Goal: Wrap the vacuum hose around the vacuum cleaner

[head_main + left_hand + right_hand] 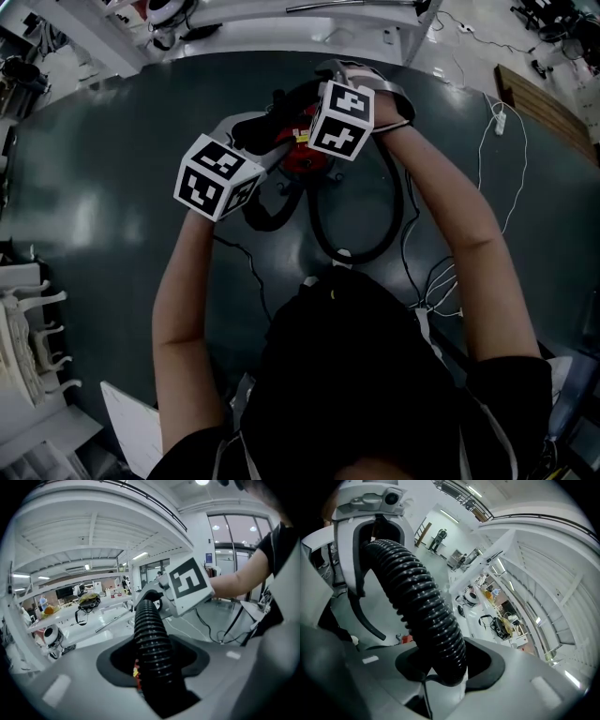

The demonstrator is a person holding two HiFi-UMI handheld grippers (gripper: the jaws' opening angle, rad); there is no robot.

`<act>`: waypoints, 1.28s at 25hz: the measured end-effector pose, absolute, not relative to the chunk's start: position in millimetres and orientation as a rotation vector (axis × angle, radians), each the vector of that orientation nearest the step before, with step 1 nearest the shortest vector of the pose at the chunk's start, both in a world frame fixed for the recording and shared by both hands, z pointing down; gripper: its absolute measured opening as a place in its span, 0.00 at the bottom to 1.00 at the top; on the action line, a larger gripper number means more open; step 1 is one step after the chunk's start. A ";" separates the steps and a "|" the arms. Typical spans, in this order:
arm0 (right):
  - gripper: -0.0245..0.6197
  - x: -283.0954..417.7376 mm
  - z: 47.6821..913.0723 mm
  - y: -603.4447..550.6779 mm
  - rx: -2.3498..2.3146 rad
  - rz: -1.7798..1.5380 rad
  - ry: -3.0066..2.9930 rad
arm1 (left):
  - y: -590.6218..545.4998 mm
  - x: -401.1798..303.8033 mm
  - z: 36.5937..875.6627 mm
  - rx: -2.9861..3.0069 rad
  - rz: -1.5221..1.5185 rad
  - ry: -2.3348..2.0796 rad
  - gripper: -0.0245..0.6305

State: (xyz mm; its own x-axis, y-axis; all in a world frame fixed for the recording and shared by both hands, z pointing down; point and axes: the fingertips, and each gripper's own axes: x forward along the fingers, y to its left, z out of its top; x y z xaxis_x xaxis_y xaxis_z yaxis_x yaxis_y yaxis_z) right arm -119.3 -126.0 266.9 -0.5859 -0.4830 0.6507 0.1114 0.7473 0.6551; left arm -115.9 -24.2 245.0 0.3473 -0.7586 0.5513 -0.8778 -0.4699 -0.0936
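Dark tabletop (103, 197), with the vacuum hose (361, 251) gripped at two spots beside the vacuum cleaner (302, 155).
Nearest, a slack loop is left lying flat. Beyond it, the ribbed hose is clamped by the left hand-held gripper (154, 667) and the right hand-held gripper (445, 667), probably so a bend can be guided round the red body. The clamping is shown only by the gripper views, the loop only by the head view.

No legible text, number or brand in any view. Left marker cube (217, 175) and right marker cube (342, 119), centre of head view: black-and-white square codes only, no letters. Yellow label (302, 138) on red vacuum cleaner (302, 160): too small to read. Blue wall sign (208, 557), upper right of left gripper view: illegible
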 end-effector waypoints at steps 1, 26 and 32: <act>0.30 -119.6 268.6 -128.3 0.271 -0.841 -2.047 | -28.1 -119.5 246.8 2.369 0.793 -1.496 0.34; 0.45 -96.0 284.2 -186.4 0.167 -0.786 -2.328 | -50.9 -120.3 219.7 2.389 0.714 -1.670 0.27; 0.32 -88.6 295.0 -212.6 0.192 -0.793 -2.306 | -41.6 -125.8 214.1 2.403 0.595 -1.682 0.27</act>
